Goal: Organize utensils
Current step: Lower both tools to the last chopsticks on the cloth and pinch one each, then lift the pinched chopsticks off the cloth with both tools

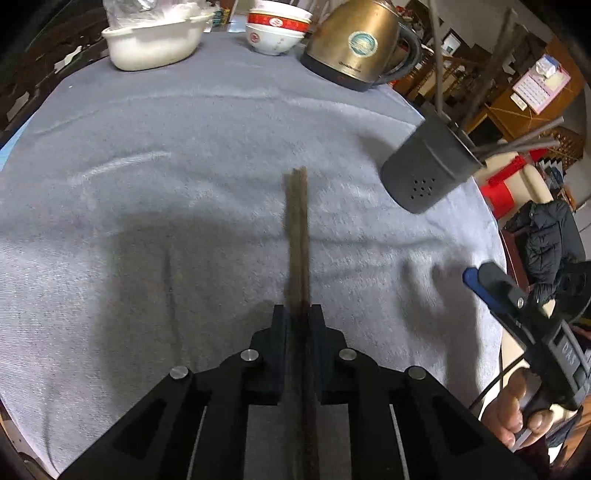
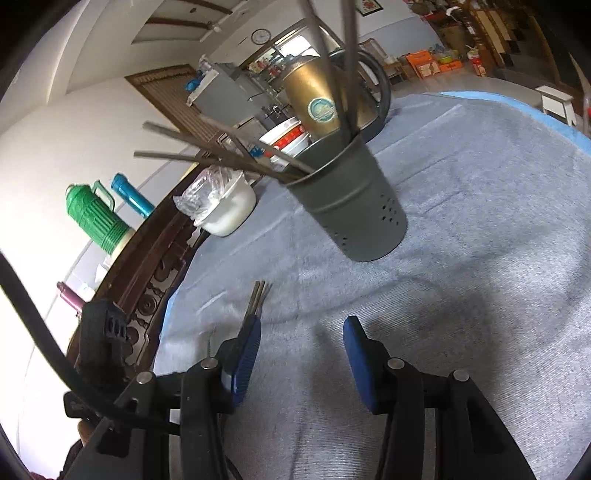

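Grey cloth covers table; cluttered room, blurred.

Left gripper fingers closed together, right gripper fingers spread apart, low over table

- Towel: grey-blue, fine ribbed weave.
- Utensil holder: dark grey, dotted with drain holes.
- Chopsticks: dark brown.
- Kettle: brass-gold body, black base, teal round label.
- Bowls: white, red band.
- Right gripper pads: blue.
- Flask: green.
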Tool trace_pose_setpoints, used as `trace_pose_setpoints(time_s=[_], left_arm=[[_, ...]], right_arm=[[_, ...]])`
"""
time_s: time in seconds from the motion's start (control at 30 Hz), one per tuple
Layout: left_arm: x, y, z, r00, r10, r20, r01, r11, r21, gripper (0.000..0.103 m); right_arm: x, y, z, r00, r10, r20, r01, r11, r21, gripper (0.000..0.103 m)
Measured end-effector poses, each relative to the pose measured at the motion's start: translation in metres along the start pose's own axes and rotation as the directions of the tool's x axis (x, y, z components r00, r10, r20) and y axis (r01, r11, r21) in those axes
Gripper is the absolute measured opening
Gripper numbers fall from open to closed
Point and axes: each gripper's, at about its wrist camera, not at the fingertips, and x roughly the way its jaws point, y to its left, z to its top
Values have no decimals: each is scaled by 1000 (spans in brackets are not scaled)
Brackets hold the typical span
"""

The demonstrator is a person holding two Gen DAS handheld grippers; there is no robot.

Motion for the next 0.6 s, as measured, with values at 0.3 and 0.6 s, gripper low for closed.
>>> trace_pose_setpoints(time_s=[0.3,0.6], left_arm=[[7,-7,0,998,49,27,-50,997,53,18],[14,-1,-5,999,35,25,-36,998,45,20]], right_arm=[[12,10,-6,999,-4,-38,4,1000,-18,50],[15,17,-6,999,-12,-48,11,999,-36,50]])
